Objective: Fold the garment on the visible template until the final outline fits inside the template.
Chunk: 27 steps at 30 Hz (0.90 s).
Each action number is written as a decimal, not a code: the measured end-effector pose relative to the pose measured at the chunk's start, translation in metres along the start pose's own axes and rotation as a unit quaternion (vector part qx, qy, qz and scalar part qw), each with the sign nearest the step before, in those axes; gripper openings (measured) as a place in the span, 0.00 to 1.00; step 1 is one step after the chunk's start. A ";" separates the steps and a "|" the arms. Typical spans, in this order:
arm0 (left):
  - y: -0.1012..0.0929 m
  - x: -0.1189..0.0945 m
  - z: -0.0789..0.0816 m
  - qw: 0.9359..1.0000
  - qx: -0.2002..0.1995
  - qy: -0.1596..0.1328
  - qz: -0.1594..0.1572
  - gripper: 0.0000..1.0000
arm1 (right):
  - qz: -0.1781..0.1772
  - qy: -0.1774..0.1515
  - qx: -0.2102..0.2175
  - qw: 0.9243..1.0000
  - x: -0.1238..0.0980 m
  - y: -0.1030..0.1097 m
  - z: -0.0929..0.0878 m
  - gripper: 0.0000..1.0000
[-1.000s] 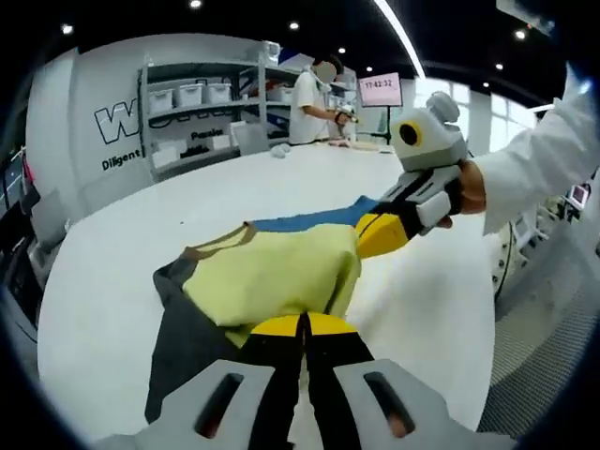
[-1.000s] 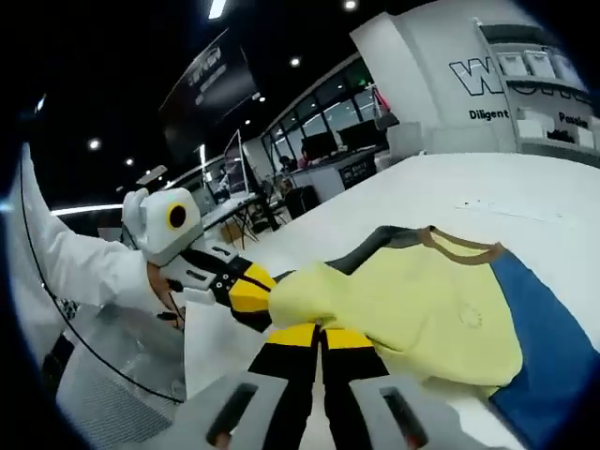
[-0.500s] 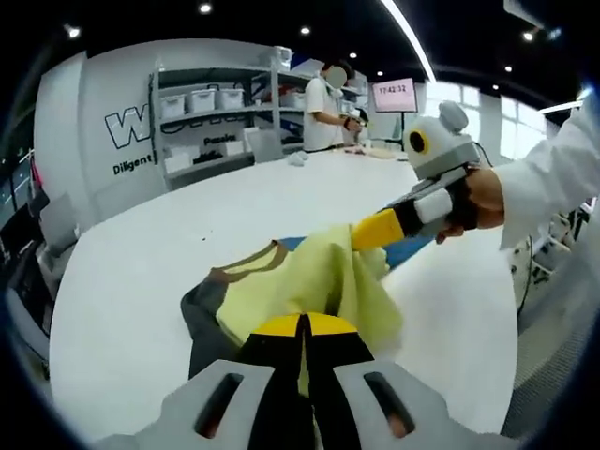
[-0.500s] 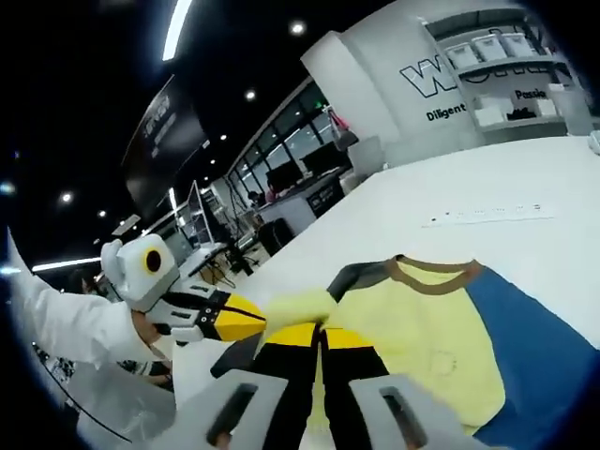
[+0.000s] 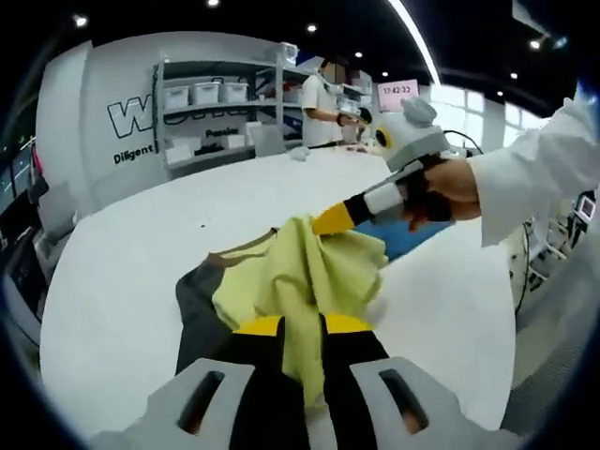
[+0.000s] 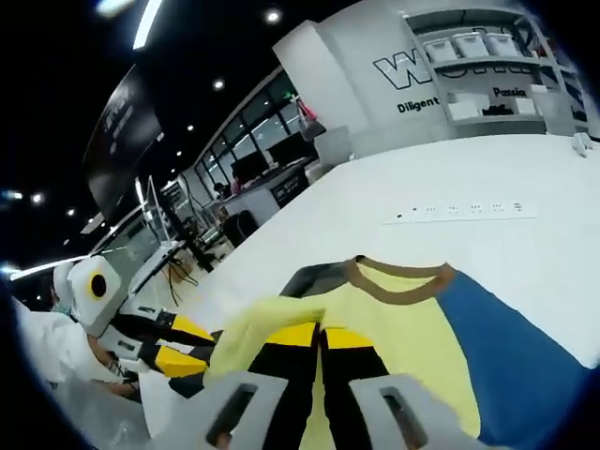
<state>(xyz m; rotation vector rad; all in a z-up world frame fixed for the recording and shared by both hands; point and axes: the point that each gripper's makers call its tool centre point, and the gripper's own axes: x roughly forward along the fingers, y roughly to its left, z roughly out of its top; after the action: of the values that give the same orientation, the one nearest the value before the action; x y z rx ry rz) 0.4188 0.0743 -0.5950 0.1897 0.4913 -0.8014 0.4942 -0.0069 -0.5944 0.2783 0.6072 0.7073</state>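
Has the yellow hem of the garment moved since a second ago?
Yes. The yellow hem, clamped in both tools, has been carried up and over toward the brown collar, covering more of the shirt lying on the white table.

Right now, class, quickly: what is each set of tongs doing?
Left tongs: shut on the yellow garment, its edge lifted off the table.
Right tongs: shut on the same garment.

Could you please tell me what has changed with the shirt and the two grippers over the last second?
Both grippers have lifted the shirt's yellow hem off the table, bunching it up and carrying it toward the brown collar. The left gripper and right gripper stayed shut on the fabric. The collar end stayed flat.
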 end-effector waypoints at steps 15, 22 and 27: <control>0.007 0.016 -0.021 0.999 -0.010 0.051 0.003 0.00 | -0.007 0.014 0.023 1.000 0.008 -0.011 -0.007 0.00; 0.018 0.017 -0.020 0.997 -0.061 0.046 0.011 0.00 | 0.000 0.030 0.027 0.999 0.004 -0.013 -0.016 0.06; 0.023 0.019 -0.021 0.995 -0.084 0.050 0.020 0.00 | 0.002 0.035 0.019 0.999 0.000 -0.013 -0.018 0.11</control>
<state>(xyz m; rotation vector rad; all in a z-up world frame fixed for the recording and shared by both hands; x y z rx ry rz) 0.4392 0.0851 -0.6232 0.0826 0.6443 -0.7104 0.4899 -0.0153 -0.6147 0.2907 0.6861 0.7125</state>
